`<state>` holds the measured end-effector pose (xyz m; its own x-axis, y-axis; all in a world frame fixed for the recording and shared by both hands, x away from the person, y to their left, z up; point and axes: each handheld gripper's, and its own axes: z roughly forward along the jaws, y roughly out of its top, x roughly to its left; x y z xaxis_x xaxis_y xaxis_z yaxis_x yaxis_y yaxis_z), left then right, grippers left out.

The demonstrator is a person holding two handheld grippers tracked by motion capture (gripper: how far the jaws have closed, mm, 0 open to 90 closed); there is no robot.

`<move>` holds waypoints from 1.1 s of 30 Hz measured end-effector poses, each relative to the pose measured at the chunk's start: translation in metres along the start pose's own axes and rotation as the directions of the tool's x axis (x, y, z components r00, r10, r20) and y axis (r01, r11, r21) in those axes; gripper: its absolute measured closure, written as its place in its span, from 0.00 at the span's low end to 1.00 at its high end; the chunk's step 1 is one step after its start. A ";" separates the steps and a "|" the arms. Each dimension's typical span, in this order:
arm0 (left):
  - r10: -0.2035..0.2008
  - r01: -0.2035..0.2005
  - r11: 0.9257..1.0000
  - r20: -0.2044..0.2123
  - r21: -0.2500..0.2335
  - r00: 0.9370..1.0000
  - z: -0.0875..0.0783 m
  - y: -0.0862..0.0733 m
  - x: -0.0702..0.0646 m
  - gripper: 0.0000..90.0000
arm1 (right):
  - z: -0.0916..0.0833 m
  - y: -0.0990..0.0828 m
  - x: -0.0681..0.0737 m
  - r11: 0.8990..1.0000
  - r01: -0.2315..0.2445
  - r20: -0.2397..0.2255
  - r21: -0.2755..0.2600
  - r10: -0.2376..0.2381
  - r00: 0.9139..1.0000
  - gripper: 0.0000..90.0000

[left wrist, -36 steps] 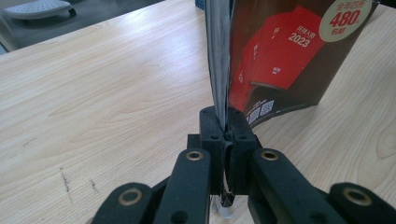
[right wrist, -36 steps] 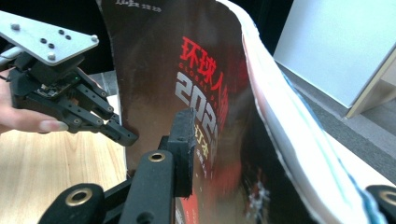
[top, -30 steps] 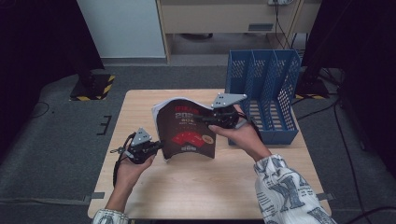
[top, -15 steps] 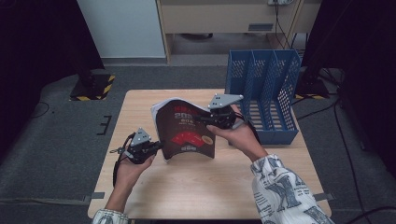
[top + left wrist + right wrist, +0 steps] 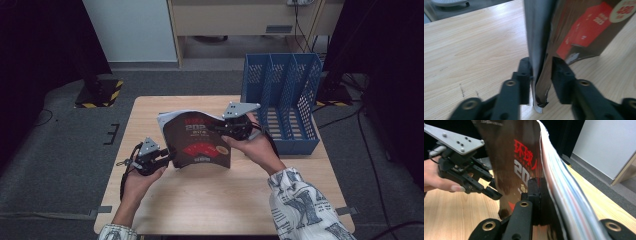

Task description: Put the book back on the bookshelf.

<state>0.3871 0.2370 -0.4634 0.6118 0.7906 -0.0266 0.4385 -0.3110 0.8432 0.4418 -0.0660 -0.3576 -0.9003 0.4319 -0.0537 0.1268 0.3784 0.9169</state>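
Magazine (image 5: pixel 197 142) stands upright on its lower edge, mid-surface (image 5: pixel 210 200). Right hand-held gripper (image 5: pixel 220 129) clamped on its upper right edge. Left hand-held gripper (image 5: pixel 170 156) at lower left corner: jaws just opened, one pad (image 5: pixel 525 72) beside the pages, other clear. Blue file rack (image 5: pixel 282 102) stands to the right.

magazine cover (image 5: pixel 509 162) | red "环球人" — white "20" below | circle "480"

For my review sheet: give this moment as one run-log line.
left claw: just opening, magazine corner between jaws, one side gapped | right claw: shut on magazine | magazine: upright on table | file rack: empty
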 end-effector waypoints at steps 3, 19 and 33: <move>0.003 -0.002 1.000 -0.012 0.023 1.000 0.005 -0.003 -0.001 0.62 | -0.001 0.000 0.000 1.000 0.005 -0.003 0.001 -0.005 1.000 0.97; 0.004 0.003 0.993 -0.058 0.115 0.998 0.019 -0.022 0.002 0.39 | 0.001 0.003 0.006 1.000 -0.001 0.030 -0.005 0.001 1.000 0.97; -0.027 0.045 0.986 -0.113 0.159 0.993 0.024 -0.034 0.009 0.18 | -0.001 0.011 0.005 1.000 -0.014 0.038 -0.014 0.015 0.999 0.97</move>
<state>0.3932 0.2420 -0.5053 0.5218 0.8530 0.0113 0.5647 -0.3553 0.7449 0.4381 -0.0609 -0.3476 -0.8820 0.4679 -0.0552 0.1338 0.3610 0.9229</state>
